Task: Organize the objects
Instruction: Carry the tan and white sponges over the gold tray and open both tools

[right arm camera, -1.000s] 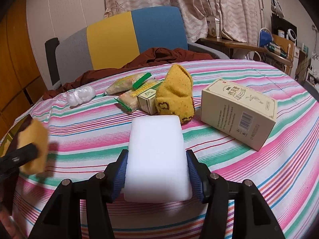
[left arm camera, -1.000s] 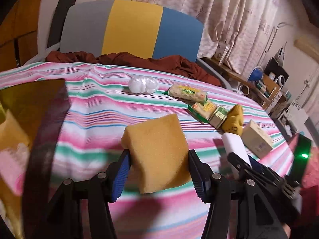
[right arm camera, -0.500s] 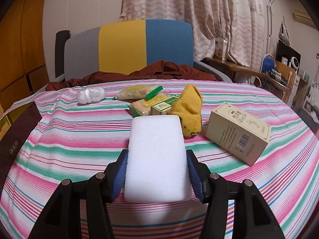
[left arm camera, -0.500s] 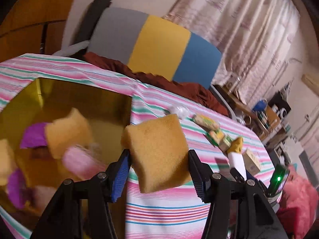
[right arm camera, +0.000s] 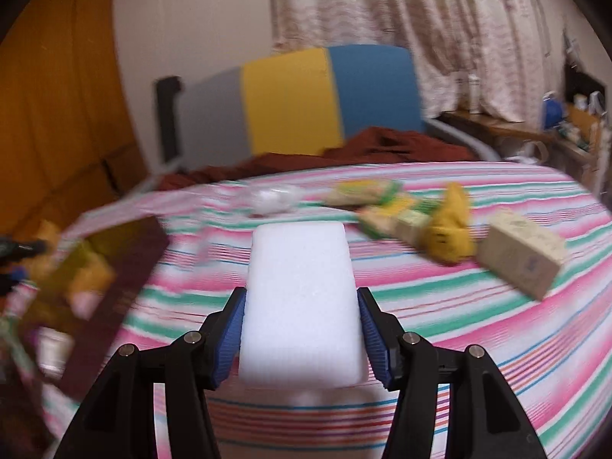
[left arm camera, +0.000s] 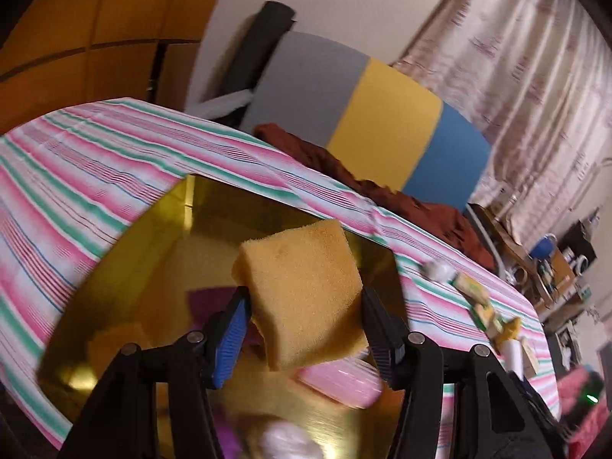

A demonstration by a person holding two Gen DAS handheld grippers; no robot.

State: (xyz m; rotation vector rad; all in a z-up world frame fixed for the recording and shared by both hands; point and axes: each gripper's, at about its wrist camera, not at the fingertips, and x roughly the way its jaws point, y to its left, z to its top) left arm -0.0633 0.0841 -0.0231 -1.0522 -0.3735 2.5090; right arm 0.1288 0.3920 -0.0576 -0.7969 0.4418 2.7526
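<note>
A thick yellow-orange foam sponge block (left arm camera: 302, 298), porous and tilted, sits clamped between the blue-padded jaws of the left gripper (left arm camera: 304, 334), held in the air above a shiny gold open box (left arm camera: 160, 229). A smooth white rectangular foam block (right arm camera: 300, 306) is gripped the same way by the right gripper (right arm camera: 300, 338), above the striped cloth.

Only the left wrist view looks down into the gold box, where a pink block (left arm camera: 340, 382), purple pieces (left arm camera: 208, 300) and a white lump (left arm camera: 290, 441) lie blurred. The right wrist view shows the box from the side, at the left, with its dark maroon flap (right arm camera: 114, 302). It also shows the loose items more fully: a beige cardboard carton (right arm camera: 520, 254), a yellow knitted sock (right arm camera: 449, 231), green-and-yellow snack packets (right arm camera: 363, 191) and a clear plastic bag (right arm camera: 273, 197).

Everything rests on a pink, green and white striped tablecloth (right arm camera: 478, 344). Behind it stand a grey, yellow and blue panelled chair back (right arm camera: 290, 101), rust-brown fabric (right arm camera: 390, 143) and patterned curtains (right arm camera: 420, 19).
</note>
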